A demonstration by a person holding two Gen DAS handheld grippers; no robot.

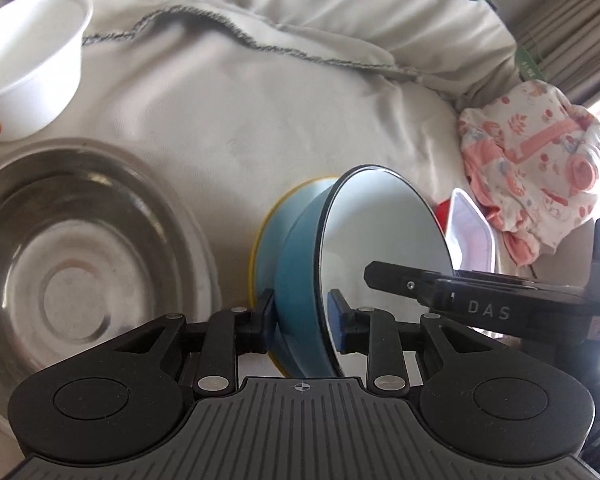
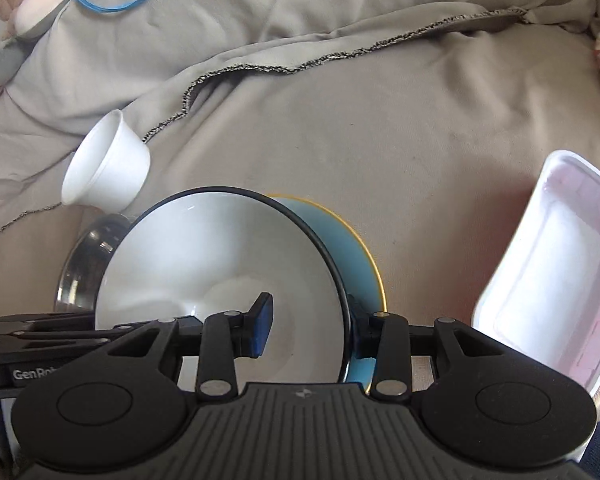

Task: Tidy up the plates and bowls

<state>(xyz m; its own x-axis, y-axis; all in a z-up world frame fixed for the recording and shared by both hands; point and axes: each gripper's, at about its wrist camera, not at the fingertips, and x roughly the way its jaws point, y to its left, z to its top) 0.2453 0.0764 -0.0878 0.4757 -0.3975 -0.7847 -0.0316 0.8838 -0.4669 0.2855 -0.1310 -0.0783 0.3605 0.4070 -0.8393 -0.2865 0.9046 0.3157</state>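
Observation:
A blue bowl with a white inside and black rim [image 1: 300, 264] is tilted on its side over a light-blue plate with a yellow rim [image 1: 266, 248]. My left gripper [image 1: 302, 316] has its jaws around the bowl's wall, one pad outside, one inside. My right gripper [image 2: 308, 328] straddles the same bowl [image 2: 220, 264] at its rim, one blue pad inside, the other finger outside. The blue plate [image 2: 356, 256] lies behind the bowl. A steel bowl [image 1: 72, 264] sits at the left, a white bowl [image 1: 28, 68] beyond it.
A white rectangular tray [image 2: 548, 272] lies at the right, also visible in the left wrist view [image 1: 472, 232]. The white bowl [image 2: 108, 168] lies tipped on the grey blanket [image 2: 380, 120]. Patterned pink cloth [image 1: 532, 160] is bunched at the right.

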